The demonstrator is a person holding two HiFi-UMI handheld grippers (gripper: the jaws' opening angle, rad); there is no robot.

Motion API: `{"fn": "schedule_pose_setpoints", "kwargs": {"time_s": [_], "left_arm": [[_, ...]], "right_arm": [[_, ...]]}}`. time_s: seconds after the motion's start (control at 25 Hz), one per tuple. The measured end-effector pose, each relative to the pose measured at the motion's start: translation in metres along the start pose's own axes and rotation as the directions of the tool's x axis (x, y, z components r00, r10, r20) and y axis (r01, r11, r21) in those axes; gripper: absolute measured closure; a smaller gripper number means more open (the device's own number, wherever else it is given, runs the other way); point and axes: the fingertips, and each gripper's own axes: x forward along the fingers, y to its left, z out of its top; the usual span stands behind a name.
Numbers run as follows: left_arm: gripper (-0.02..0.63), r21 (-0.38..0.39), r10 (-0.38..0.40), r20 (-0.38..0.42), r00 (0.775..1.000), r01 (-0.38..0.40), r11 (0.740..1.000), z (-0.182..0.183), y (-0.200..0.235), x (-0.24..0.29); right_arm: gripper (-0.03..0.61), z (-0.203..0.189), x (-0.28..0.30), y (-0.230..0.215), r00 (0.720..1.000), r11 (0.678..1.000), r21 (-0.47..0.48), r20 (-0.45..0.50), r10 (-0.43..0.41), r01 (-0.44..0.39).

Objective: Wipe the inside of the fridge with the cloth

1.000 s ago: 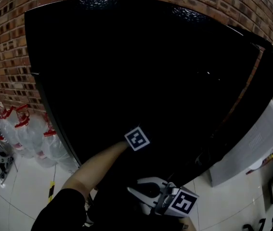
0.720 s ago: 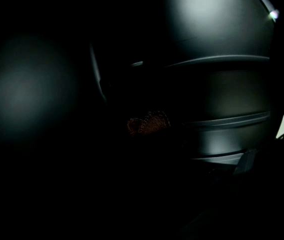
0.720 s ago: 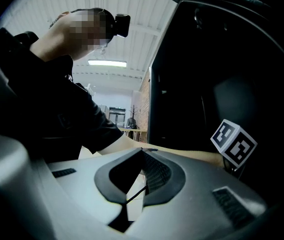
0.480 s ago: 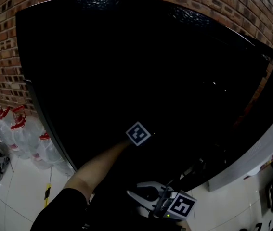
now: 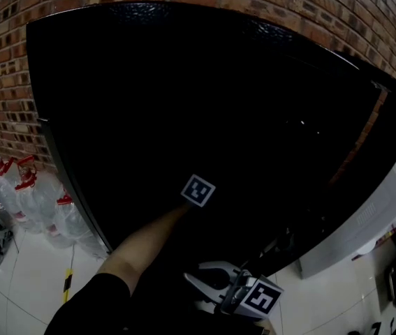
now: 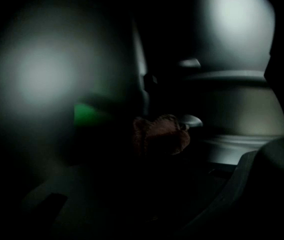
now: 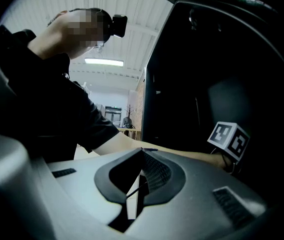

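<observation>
Head view puts your right gripper (image 5: 220,289) nearest you, at 6 o'clock, with its tongs pressed together on nothing. From 7 o'clock your left forearm (image 5: 142,246) reaches up and into the fridge (image 5: 184,82). Only that gripper's marker cube (image 5: 198,190) shows against the black opening, just below the middle.

Inside, your left gripper (image 6: 157,151) has its tongs pinching the cloth (image 6: 161,134). The cloth is a brownish wad poking out at the tips, near the picture's centre. Pale shelf edges (image 6: 232,146) run beyond it towards 3 o'clock, and I cannot tell whether the cloth touches any surface.

My worry is the dark, because you can barely see the shelves. You could sweep the wad past a ledge, snag it, and drag it out of the pinch. A blind stroke could also knock the tongs against a shelf edge, or miss patches of wall altogether. The idle gripper sits low by the fridge front and might bump it if you lean in.

By my count there are two grippers, two marker cubes, one cloth and one fridge. At least three red-capped bottles (image 5: 23,187) stand on the floor at 8 o'clock, and one white appliance (image 5: 372,215) sits at 4 o'clock
</observation>
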Motion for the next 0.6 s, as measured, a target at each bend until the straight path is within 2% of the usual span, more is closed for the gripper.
{"fn": "schedule_pose_setpoints", "kwargs": {"time_s": [0.08,0.16,0.24,0.4,0.6], "left_arm": [[0.558,-0.089,0.018,0.076,0.997,-0.011,0.996,0.004,0.008,-0.011],[0.558,-0.129,0.034,0.155,0.987,-0.014,0.992,0.011,0.01,-0.027],[0.558,-0.092,0.025,0.21,0.977,-0.006,0.996,0.017,0.0,-0.044],[0.558,0.005,0.003,0.268,0.963,-0.004,1.0,0.03,-0.022,-0.077],[0.558,-0.039,-0.017,0.39,0.921,0.035,0.999,0.064,-0.033,-0.135]], "right_arm": [[0.574,0.002,-0.004,0.001,1.0,1.0,-0.002,0.002,-0.02,0.02],[0.574,0.004,-0.008,0.005,1.0,1.0,0.006,0.011,-0.023,0.023],[0.574,0.008,-0.01,0.009,0.999,1.0,0.0,0.019,-0.026,0.026],[0.574,0.019,-0.009,0.012,0.999,0.999,-0.035,0.028,-0.024,0.025],[0.574,0.032,-0.001,0.036,0.995,0.994,-0.069,0.047,0.086,-0.083]]}}
